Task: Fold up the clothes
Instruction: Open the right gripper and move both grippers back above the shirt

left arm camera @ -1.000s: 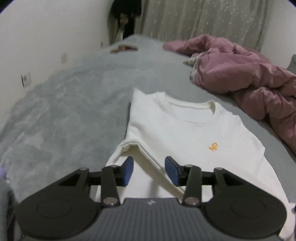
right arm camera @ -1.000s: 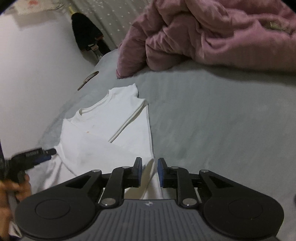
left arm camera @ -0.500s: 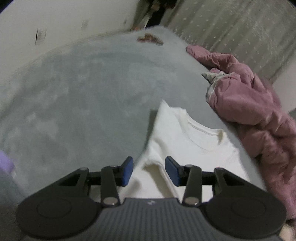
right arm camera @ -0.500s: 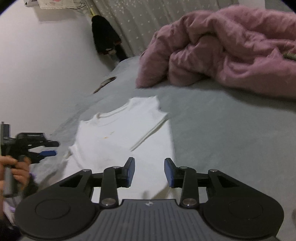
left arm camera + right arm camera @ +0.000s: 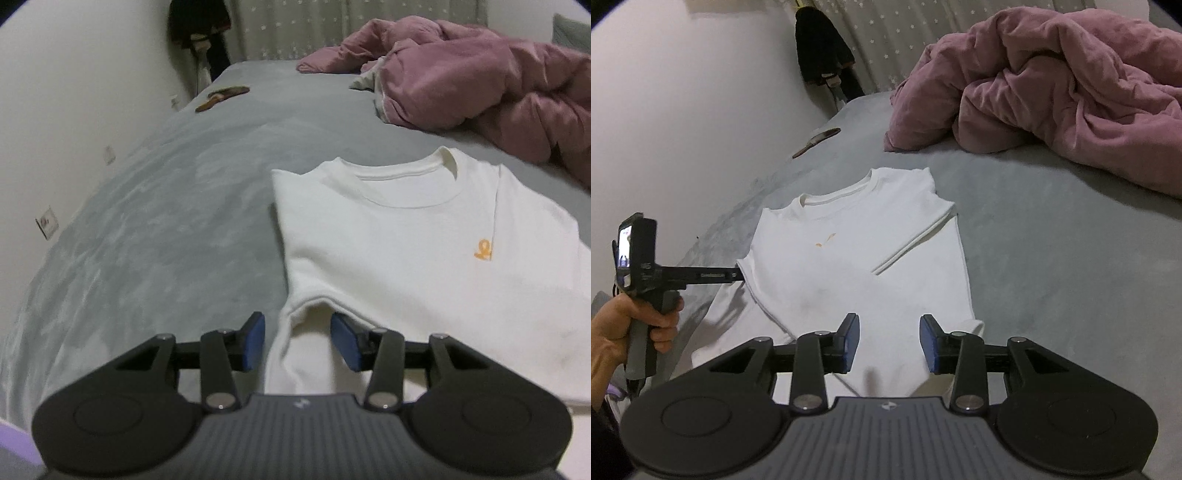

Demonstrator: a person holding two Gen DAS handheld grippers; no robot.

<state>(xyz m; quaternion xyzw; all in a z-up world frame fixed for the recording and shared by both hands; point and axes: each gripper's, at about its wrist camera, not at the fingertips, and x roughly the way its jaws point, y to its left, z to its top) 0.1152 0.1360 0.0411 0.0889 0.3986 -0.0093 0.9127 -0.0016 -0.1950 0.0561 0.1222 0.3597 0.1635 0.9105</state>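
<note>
A white T-shirt [image 5: 388,258] with a small orange logo lies face up on the grey bed [image 5: 166,229]. Its right sleeve [image 5: 916,232] is folded in over the chest. My left gripper [image 5: 299,341] is open at the shirt's left side, and a raised fold of cloth sits between its blue pads without being pinched. In the right wrist view a hand [image 5: 639,325] holds the left gripper [image 5: 737,275], whose tips reach that side edge. My right gripper [image 5: 889,343] is open just above the shirt's lower part [image 5: 886,314], gripping nothing.
A crumpled pink duvet [image 5: 1052,92] fills the far right of the bed. A brown flat object [image 5: 223,96] lies near the far left edge. A white wall [image 5: 74,110] runs along the left, with dark clothing [image 5: 822,48] hanging in the corner by a curtain.
My right gripper went from nearly shut on the shirt's lifted edge to open, and the cloth now lies flat. The left gripper rolled and shifted but stays open at the sleeve fold.
</note>
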